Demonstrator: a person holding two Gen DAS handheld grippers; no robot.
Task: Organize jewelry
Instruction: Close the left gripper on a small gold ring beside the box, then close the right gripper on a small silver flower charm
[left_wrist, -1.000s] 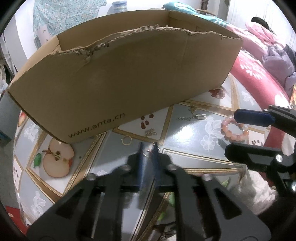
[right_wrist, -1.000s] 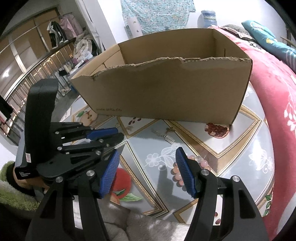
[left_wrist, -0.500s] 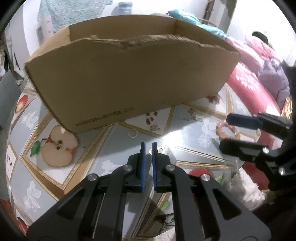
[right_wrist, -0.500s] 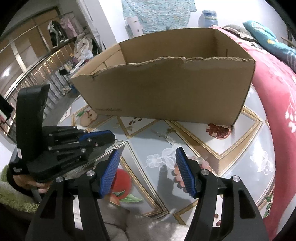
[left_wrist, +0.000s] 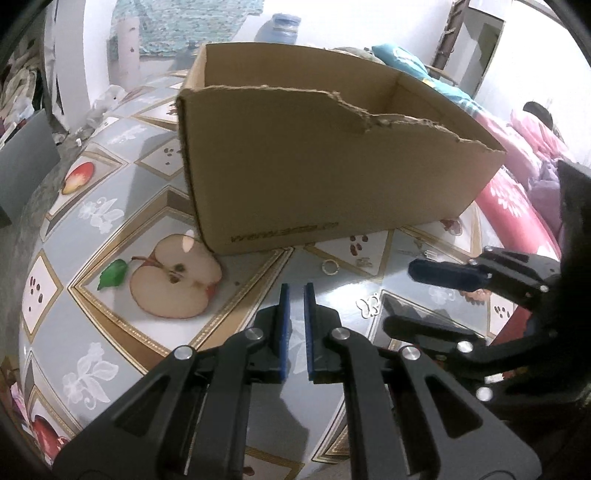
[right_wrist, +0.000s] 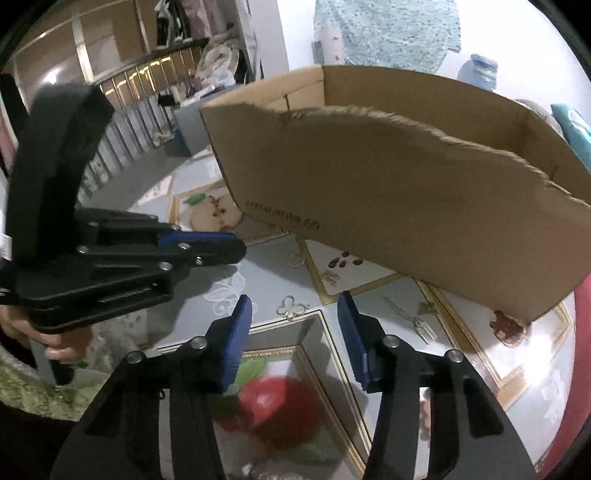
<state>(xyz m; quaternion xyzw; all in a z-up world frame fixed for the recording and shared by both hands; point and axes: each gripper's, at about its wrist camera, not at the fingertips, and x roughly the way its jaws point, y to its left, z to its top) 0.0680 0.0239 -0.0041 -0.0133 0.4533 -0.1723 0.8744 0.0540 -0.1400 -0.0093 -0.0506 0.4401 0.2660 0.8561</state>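
While the cardboard box (left_wrist: 332, 166) stands open at the far side of the table (left_wrist: 92, 206), the jewelry lies loose on the patterned cloth in front of it. A small ring (left_wrist: 330, 266) sits just short of the box's near wall, a butterfly charm (left_wrist: 366, 305) lies nearer the viewer and a little to the right, and a thin chain with a clasp (right_wrist: 413, 317) rests further right, close under the box. Pink beads show only in part behind the right tool, so their shape cannot be told.

Left hand-held gripper (left_wrist: 296, 290) is nearly clenched, only a narrow slot between its blue pads, and nothing is visible in that slot. It points toward the box, with the ring just ahead and slightly to its right.

Right hand-held gripper (right_wrist: 294, 310) is released, its pads spread wide. From its own camera the butterfly charm (right_wrist: 291, 306) lies almost dead centre between the fingertips, just ahead of them, wings spread across the gap. The right hand is therefore the nearer one to that piece, and a short forward and downward reach looks like the likely next move, followed by a lift over the torn box edge. Because the charm lies flat on the cloth, the pads may slide over it.
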